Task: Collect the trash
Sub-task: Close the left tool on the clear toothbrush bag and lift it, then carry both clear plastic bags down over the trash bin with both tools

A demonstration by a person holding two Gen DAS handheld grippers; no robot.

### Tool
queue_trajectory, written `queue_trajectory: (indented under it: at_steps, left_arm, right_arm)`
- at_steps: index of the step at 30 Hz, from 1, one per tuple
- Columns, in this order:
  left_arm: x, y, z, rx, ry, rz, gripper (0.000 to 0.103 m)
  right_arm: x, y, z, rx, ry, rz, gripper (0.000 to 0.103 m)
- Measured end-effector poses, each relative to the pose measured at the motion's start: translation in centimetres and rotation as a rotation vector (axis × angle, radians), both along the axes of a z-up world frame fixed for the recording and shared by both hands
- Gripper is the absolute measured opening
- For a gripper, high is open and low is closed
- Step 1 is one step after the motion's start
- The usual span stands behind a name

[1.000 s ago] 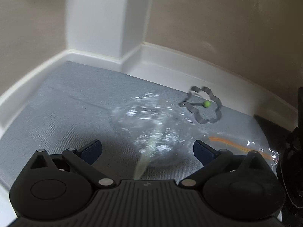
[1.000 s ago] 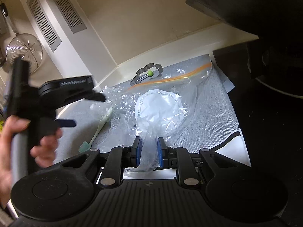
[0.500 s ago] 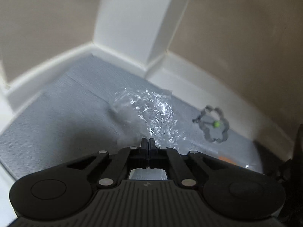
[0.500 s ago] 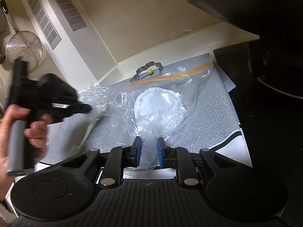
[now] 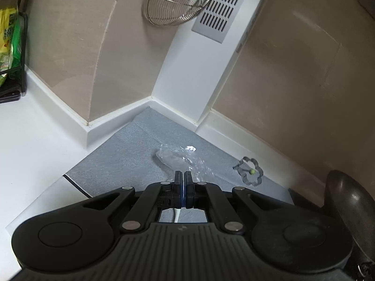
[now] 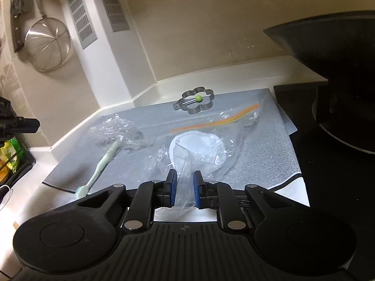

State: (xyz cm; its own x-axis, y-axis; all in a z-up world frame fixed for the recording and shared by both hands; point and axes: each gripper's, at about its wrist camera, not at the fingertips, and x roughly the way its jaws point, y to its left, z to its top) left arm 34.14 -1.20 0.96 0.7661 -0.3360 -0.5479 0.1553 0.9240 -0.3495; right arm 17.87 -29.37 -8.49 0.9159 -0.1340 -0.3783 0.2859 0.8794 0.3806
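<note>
The left gripper (image 5: 184, 175) has its blue-padded fingers pressed together, and a pale stick-like handle shows just beneath them at 6 o'clock of the pads; whether the pads actually pinch it cannot be told. Beyond the fingertips, toward 12 o'clock, a crumpled clear plastic wrap (image 5: 178, 158) lies on the grey mat (image 5: 117, 164). At 3 o'clock of the wrap, well apart from it, a flower-shaped metal ring (image 5: 250, 171) with a small green knob rests on the same mat. A wire strainer (image 5: 178, 0) hangs on the wall at the top of the left wrist view, beside a slotted vent panel (image 5: 225, 9).

The right gripper (image 6: 184, 187) pinches a fold of a clear zip bag (image 6: 206, 147), its fingers held a little apart by the bunched plastic between them. The bag lies spread on the mat toward 12 o'clock, with an orange seal strip (image 6: 218, 123) along its far edge and a white round disc (image 6: 196, 147) inside. At 10 o'clock of the gripper a pale green toothbrush (image 6: 100, 166) lies slanted, its far end touching the wrap; it looks blurred. A dark pan (image 6: 332, 70) fills the 2 o'clock side, over a black stovetop (image 6: 328, 187).
</note>
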Motion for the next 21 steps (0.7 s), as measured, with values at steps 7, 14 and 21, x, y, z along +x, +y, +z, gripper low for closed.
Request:
queue_trajectory:
  at_steps: [7, 14, 21]
  left_arm:
    - [4.9, -3.0, -3.6, -0.001, 0.110, -0.005, 0.088]
    - [13.8, -6.2, -7.2, -0.042, 0.231, 0.077, 0.091]
    - [13.2, -6.9, -3.9, -0.141, 0.044, -0.008, 0.000]
  right_arm:
    - [0.2, -0.3, -0.7, 0.019, 0.033, -0.006, 0.016]
    - [0.7, -1.5, -1.7, 0.086, 0.043, 0.014, 0.016]
    - [0.5, -2.1, -2.2, 0.143, 0.033, 0.036, 0.017]
